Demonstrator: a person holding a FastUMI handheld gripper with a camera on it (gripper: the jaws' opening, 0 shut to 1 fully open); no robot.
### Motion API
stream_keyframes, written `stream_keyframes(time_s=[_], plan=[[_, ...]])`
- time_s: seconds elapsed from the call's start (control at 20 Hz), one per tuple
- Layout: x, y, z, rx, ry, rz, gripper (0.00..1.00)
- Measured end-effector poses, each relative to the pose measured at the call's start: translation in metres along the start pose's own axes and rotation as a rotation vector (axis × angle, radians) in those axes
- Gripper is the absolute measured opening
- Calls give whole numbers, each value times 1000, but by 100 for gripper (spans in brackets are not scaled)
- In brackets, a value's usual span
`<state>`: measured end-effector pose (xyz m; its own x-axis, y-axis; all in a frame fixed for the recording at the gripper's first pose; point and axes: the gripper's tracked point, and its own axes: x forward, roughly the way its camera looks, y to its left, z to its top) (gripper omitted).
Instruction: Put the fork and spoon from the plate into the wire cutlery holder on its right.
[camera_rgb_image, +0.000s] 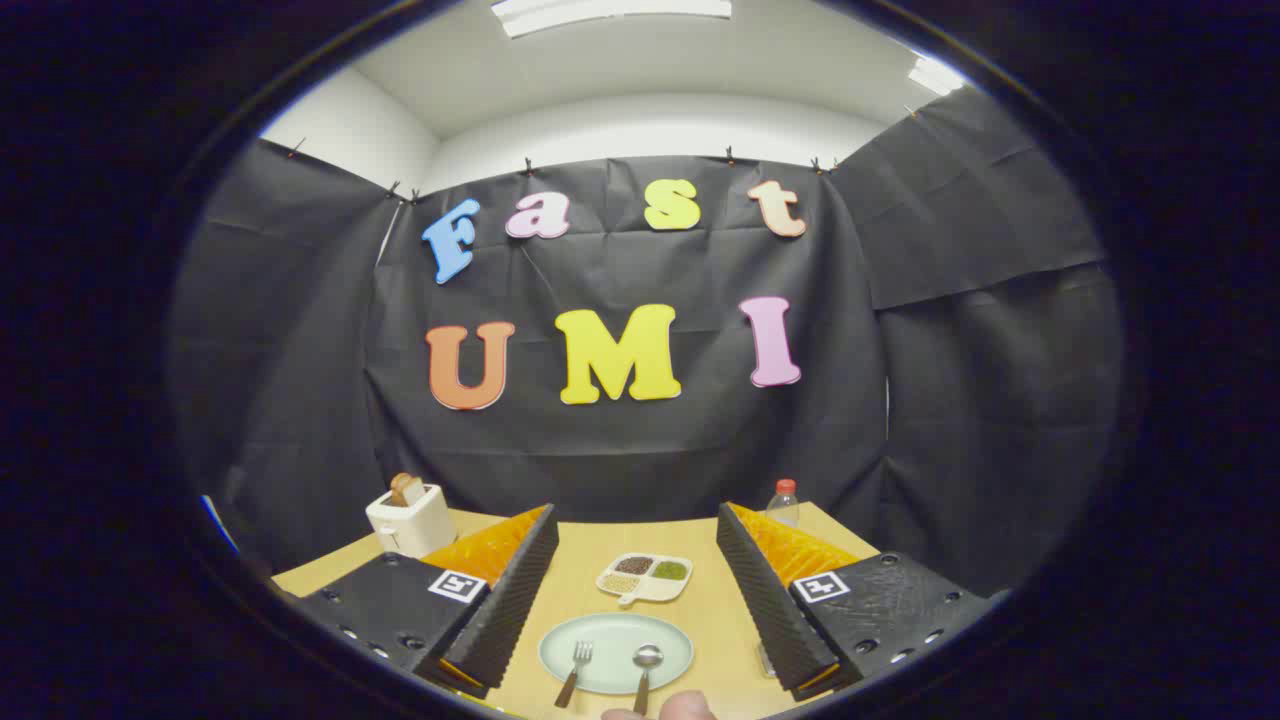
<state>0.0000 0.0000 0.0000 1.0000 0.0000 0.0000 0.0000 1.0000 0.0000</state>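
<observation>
Lying side by side on the pale green oval plate (616, 652), the fork (576, 673) and the spoon (645, 672) both run lengthwise away from the camera, heads toward the far wall and brown handles reaching back over the near rim. In the gripper view the fork is on the left, tines up-table, and the spoon on the right, its shiny bowl near the plate's middle; the two are apart, roughly parallel.

Spread wide, the gripper (632, 600) holds nothing: its two ridged fingers (500, 600) flank the plate with the whole plate in the gap between them. A fingertip of a person (680, 708) shows just below the plate.

Beyond the plate sits a small divided dish (645, 578) with dark, green and beige fillings. Bare wooden table (590, 545) surrounds both dishes. Farther off stand a cream toaster (410, 520) with bread in it at the left and a clear bottle (784, 503) with a red cap at the right, both near the table's back edge.
</observation>
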Motion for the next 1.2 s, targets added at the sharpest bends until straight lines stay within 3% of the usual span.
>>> stream_keyframes(time_s=[0.35,0.7,0.9,1.2], plan=[[8,-12,-4,68,45,-24,96],[8,6,-22,-46,83,10,96],[11,14,-59,-93,221,44,96],[13,12,-143,-70,547,62,96]])
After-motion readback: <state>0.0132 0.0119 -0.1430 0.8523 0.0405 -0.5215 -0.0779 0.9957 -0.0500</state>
